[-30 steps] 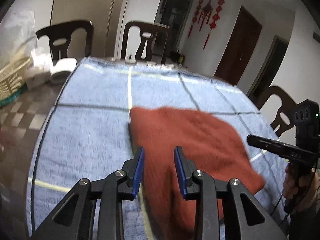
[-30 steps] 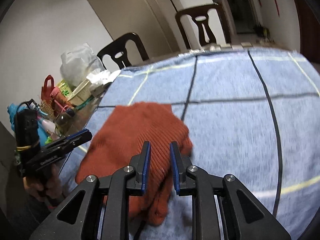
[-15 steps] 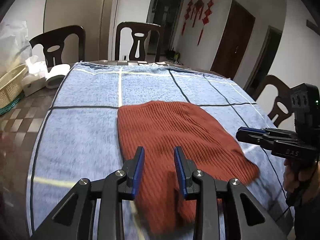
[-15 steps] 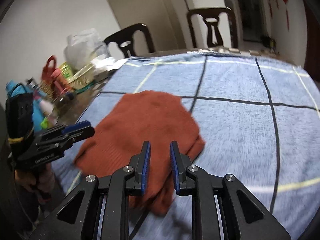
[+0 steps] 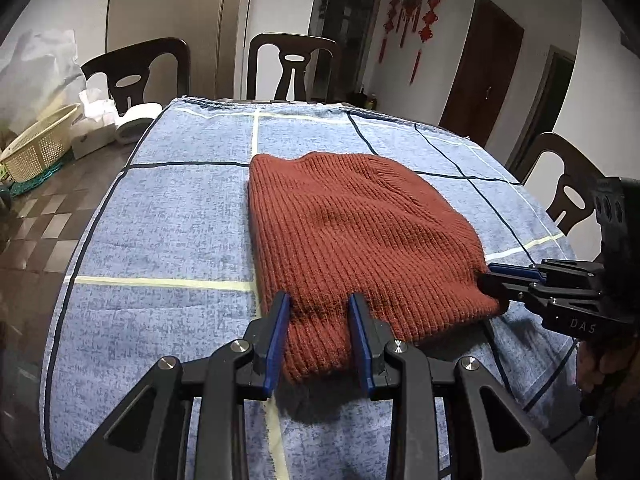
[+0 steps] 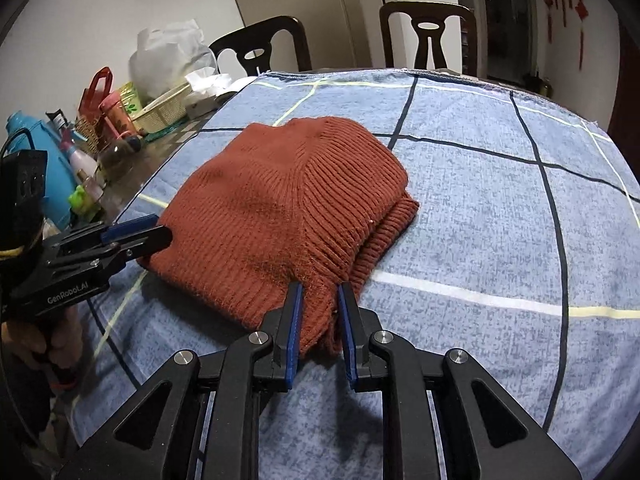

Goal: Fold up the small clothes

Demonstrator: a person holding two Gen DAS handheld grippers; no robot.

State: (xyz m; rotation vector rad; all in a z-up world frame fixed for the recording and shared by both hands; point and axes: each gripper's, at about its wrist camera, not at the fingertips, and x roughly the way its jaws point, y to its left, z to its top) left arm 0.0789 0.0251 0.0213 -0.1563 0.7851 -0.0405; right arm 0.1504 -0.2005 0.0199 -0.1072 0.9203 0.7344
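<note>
So since a second back, both grippers come in lower and closer to the rust-red knit sweater (image 5: 360,236). The left gripper (image 5: 320,334) now has the sweater's near hem sitting between its blue pads, around 6 o'clock in its own view, where before that edge lay further out. The right gripper (image 6: 318,320) narrows its jaws a bit around the folded corner. In the left view it now touches the sweater's edge at 3 o'clock.

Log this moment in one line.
sweater: folded, on tablecloth | left gripper: grips near edge | right gripper: jaws just closing on edge
</note>
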